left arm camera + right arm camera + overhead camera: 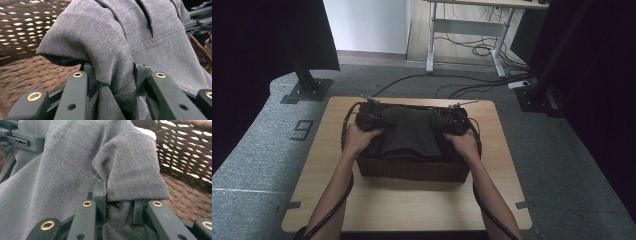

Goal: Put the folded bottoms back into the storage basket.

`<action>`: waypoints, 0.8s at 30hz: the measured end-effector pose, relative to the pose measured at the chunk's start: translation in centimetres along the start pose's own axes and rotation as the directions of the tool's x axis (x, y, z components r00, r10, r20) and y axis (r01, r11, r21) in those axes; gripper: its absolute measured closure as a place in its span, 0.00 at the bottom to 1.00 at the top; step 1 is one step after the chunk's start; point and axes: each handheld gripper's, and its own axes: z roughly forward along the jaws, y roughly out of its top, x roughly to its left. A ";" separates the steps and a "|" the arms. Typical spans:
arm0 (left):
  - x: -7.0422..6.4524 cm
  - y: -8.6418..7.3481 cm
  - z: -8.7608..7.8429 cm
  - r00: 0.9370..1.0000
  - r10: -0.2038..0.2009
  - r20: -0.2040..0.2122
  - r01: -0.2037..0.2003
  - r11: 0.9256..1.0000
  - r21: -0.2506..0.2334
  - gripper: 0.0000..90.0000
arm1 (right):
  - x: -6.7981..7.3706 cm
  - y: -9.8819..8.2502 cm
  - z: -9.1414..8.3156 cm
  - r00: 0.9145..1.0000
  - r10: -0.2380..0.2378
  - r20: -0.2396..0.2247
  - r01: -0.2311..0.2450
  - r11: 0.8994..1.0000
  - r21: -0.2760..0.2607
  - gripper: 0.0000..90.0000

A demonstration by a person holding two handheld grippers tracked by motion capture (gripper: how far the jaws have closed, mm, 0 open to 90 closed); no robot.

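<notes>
Between your two grippers, the folded grey garment [408, 134] hangs low inside the wicker basket [412, 170] on the wooden table [412, 200]. Your left gripper [371, 121] pinches a bunched fold at one end; your right gripper [453, 123] clamps the other end. Basket weave shows just beyond each set of jaws.

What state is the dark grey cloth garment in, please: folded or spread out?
Folded: the dark grey cloth garment hangs doubled between both grippers over the brown wicker basket, layers stacked at each pinched end.
</notes>
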 end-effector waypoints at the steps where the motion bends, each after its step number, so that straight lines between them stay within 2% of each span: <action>1: -0.1 0.0 0.3 1.000 -0.002 0.001 0.002 1.000 0.004 0.71 | -0.4 -0.2 -0.2 1.000 0.007 0.007 -0.008 1.000 0.003 0.79; 6: -0.3 0.2 2.1 1.000 0.001 -0.007 -0.001 0.999 0.035 0.71 | -1.5 -0.6 -0.5 0.999 0.025 0.033 -0.025 1.000 0.016 0.79; 10: 0.2 0.0 3.0 0.999 -0.011 -0.035 0.013 0.998 0.064 0.71 | -1.6 -0.6 -0.1 0.998 0.008 0.069 -0.011 0.999 0.040 0.79; 14: 0.7 -0.4 3.4 0.996 -0.008 -0.091 0.017 0.995 0.098 0.71 | -1.3 -0.4 1.0 0.996 -0.013 0.092 0.006 0.998 0.066 0.78; 17: 0.7 -0.5 3.5 0.990 0.011 -0.142 0.006 0.993 0.119 0.69 | -1.2 -0.4 1.9 0.994 -0.020 0.111 0.011 0.997 0.080 0.75; 18: 0.6 -0.5 3.5 0.986 0.018 -0.164 0.002 0.993 0.119 0.66 | -1.2 -0.4 2.1 0.993 -0.020 0.119 0.011 0.997 0.081 0.72; 20: 0.3 -0.4 3.5 0.973 0.040 -0.229 -0.015 0.994 0.109 0.54 | -1.2 -0.3 2.3 0.988 -0.022 0.153 0.011 0.997 0.071 0.56; 21: 0.2 -0.4 3.5 0.963 0.054 -0.264 -0.028 0.994 0.101 0.47 | -1.3 -0.3 2.2 0.984 -0.021 0.175 0.012 0.999 0.050 0.47; 23: -0.1 -0.2 3.3 0.939 0.073 -0.337 -0.048 0.995 0.082 0.37 | -1.4 -0.2 1.8 0.979 -0.027 0.203 0.027 1.000 0.002 0.35; 24: -0.2 -0.2 3.2 0.931 0.083 -0.355 -0.058 0.995 0.081 0.33 | -1.4 -0.1 1.6 0.974 -0.031 0.224 0.033 0.999 -0.007 0.31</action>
